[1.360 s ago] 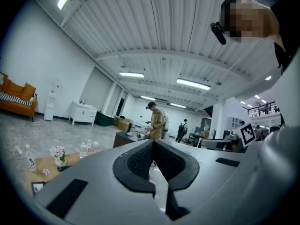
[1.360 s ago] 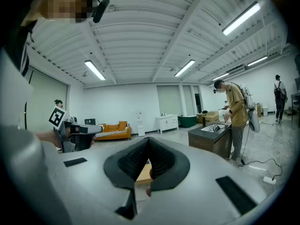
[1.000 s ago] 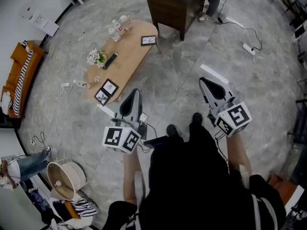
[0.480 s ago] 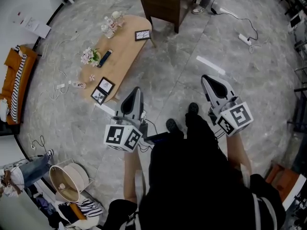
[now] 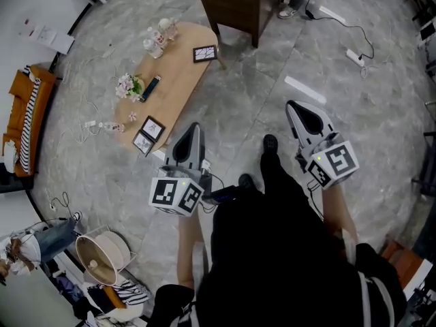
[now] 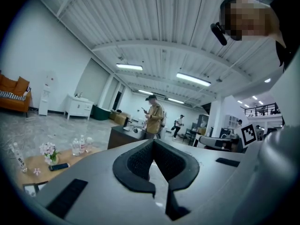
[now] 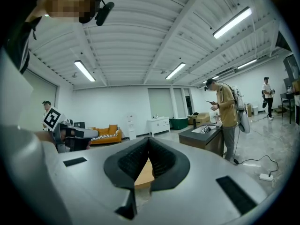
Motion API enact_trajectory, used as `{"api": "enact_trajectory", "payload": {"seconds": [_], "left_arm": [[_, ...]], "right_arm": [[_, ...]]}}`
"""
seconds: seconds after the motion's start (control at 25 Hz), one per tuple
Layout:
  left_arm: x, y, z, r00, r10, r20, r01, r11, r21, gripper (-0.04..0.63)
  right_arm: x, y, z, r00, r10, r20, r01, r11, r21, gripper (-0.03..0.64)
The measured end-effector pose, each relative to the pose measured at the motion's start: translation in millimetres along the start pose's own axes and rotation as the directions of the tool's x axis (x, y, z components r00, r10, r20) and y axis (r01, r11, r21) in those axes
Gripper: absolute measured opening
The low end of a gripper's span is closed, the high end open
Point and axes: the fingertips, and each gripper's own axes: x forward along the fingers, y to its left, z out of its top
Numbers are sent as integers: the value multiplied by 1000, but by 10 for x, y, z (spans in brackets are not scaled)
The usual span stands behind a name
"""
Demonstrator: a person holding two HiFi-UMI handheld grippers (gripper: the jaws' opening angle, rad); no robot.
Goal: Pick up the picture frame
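A light wooden coffee table [image 5: 174, 87] stands ahead and to the left in the head view. It carries three picture frames: a pair [image 5: 152, 127] [image 5: 143, 142] at its near end and a third [image 5: 205, 53] at the far end. My left gripper [image 5: 193, 129] is shut and empty, level above the floor, a short way right of the near pair. My right gripper [image 5: 293, 105] is also shut and empty, farther right over bare floor. In the left gripper view the left gripper [image 6: 153, 143] points past the table's right side. In the right gripper view a strip of tabletop [image 7: 143, 172] shows behind the right gripper [image 7: 149, 140].
On the table are pink flowers [image 5: 129, 85], a dark phone [image 5: 151, 88] and bottles [image 5: 155, 39]. A dark cabinet [image 5: 238, 2] stands beyond, with a person [image 6: 153, 116] at it. An orange sofa [image 5: 27, 114], floor cables [image 5: 99, 123], a power strip [image 5: 354, 58] and a round fan [image 5: 95, 259] surround the spot.
The person has taken a step, one shoe going forward. Both grippers have been carried along a little with them, and their jaws have stayed shut.
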Motion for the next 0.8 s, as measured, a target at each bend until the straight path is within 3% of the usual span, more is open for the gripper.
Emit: {"api": "enact_trajectory", "payload": {"seconds": [0.52,0.8], "left_arm": [[1294,-25,441,988,144,61,-146,989,27,12],[1562,22,451,972,232,43,-233,972,24,12]], "right_arm": [[893,-1117,321,983,182,18,-182,983,-5,12],[1129,-1493,254,973,233,5,-233,971,53,12]]}}
